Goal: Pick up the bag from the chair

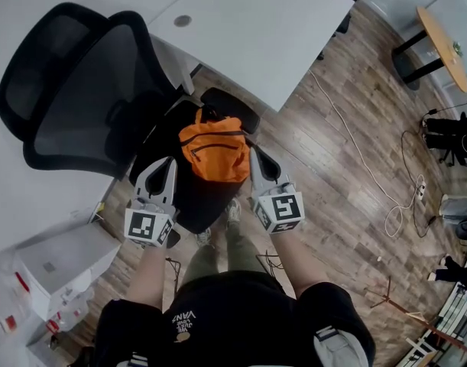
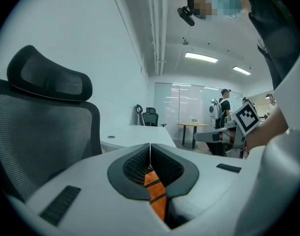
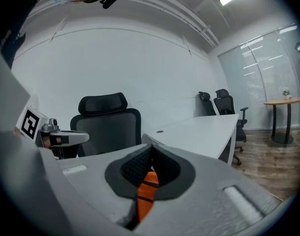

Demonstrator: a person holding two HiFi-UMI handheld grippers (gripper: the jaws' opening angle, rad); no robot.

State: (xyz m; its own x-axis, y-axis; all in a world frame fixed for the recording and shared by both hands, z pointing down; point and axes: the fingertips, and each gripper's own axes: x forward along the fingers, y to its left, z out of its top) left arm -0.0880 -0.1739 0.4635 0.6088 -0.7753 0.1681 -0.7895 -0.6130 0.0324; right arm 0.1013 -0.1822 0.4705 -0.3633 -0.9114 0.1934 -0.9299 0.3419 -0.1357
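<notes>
The orange bag lies between the two sets of jaws and a little ahead of their tips, over the dark seat of the chair. Its long axis runs away from the person, roughly in line with both grippers. The left gripper is at the bag's left flank and the right gripper at its right, each about equally near. In the left gripper view the jaws are clenched tip to tip, pinching an orange strap that runs down from between them. The right gripper view shows the same: jaws clamped on an orange strap. Whether the bag's base rests on the seat or hangs clear, I cannot tell. An even lift with both hands looks like the next move.
</notes>
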